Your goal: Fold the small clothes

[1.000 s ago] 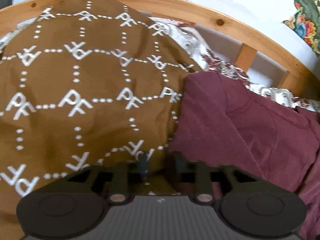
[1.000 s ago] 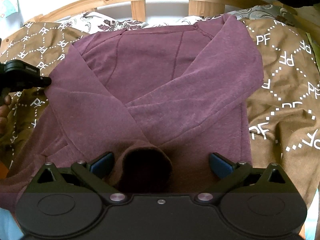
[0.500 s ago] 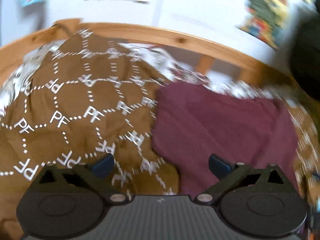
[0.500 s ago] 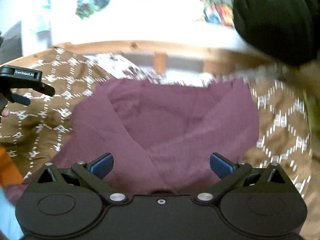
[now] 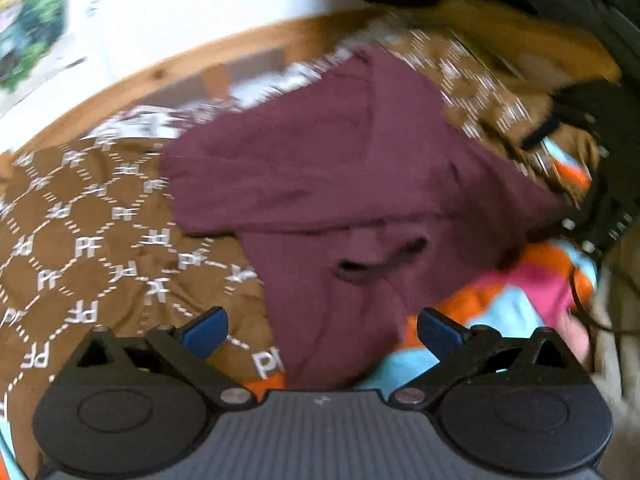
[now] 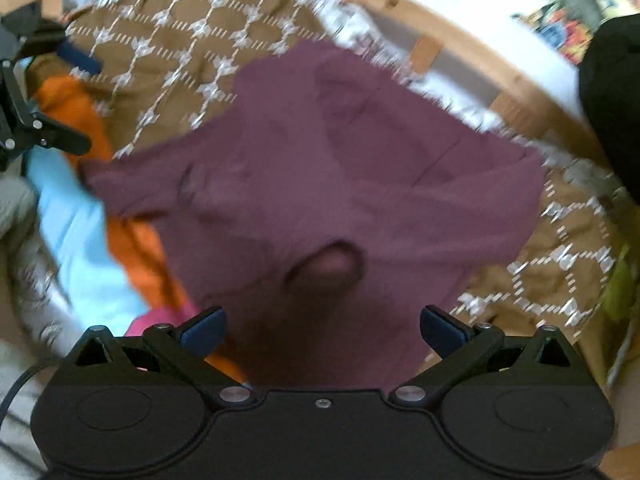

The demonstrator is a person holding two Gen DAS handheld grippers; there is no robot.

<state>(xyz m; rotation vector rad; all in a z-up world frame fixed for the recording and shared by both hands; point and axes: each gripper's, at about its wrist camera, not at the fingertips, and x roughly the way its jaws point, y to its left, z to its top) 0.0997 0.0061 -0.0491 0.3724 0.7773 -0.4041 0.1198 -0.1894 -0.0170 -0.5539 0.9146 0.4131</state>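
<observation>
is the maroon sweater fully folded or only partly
Only partly: the maroon sweater has both sleeves crossed over its front, but the body still lies at full length on the brown blanket.

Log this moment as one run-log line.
step: sleeves folded over maroon sweater | left tool: open, empty | right tool: open, empty | sweater lies on brown patterned blanket | frames blurred

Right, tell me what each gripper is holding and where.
Nothing. The left gripper and right gripper are both open above the maroon sweater.
</observation>
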